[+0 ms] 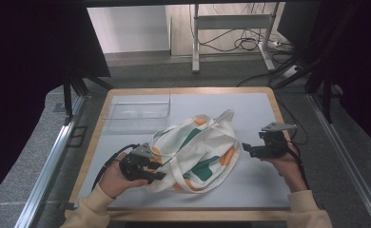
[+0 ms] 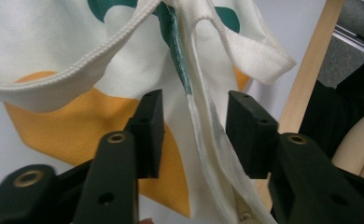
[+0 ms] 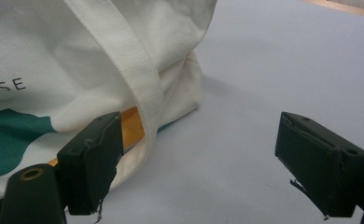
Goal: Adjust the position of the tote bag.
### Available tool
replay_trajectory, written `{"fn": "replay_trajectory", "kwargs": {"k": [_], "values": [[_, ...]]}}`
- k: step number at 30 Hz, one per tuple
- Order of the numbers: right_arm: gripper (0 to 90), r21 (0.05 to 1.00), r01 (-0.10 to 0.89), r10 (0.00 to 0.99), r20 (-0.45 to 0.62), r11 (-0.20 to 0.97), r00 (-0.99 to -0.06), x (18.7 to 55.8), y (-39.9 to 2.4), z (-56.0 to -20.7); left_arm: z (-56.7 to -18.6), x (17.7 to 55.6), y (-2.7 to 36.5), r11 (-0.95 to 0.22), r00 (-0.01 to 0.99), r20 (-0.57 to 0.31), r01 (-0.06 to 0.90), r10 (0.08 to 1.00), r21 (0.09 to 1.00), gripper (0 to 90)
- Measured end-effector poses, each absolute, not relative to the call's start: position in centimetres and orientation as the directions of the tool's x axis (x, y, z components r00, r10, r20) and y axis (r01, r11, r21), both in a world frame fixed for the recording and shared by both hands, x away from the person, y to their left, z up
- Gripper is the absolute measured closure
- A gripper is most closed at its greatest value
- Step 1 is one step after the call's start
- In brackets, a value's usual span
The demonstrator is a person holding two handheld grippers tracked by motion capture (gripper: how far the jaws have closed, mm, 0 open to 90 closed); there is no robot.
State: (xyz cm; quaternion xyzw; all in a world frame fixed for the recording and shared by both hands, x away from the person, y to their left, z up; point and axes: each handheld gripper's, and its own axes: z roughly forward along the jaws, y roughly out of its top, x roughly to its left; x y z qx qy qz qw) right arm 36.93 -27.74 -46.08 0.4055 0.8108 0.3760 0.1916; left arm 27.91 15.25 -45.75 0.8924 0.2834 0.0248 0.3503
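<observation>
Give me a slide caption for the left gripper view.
Left tool half closed around the tote bag strap, pads not yet pressing it, table edge beyond.

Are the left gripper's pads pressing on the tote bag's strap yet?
Apart. In the left gripper view the strap hangs between the left gripper pads with a gap on both sides.

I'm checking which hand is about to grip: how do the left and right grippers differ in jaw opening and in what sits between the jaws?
The left gripper has its jaws about half closed, while the right gripper stands wide open. The tote bag has a strap and seam between the left gripper's jaws, not visibly pinched; the right gripper has the bag's corner beside one jaw and bare mat between them. Both point at the bag.
</observation>
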Motion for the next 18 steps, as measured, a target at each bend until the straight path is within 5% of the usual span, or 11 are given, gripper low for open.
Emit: {"fn": "replay_trajectory", "kwargs": {"k": [7,18], "values": [[15.5,0.763,0.514,0.803,-0.010,0.391,-0.596,36.98,-27.80,-46.19,-46.17,28.11,15.09,-0.609,0.848,-0.182,0.491,0.498,0.623,77.5],[15.5,0.761,0.512,0.799,-0.014,0.399,-0.602,36.94,-27.69,-46.26,-46.38,28.35,15.29,-0.595,0.842,-0.216,0.510,0.495,0.621,82.0]]}}
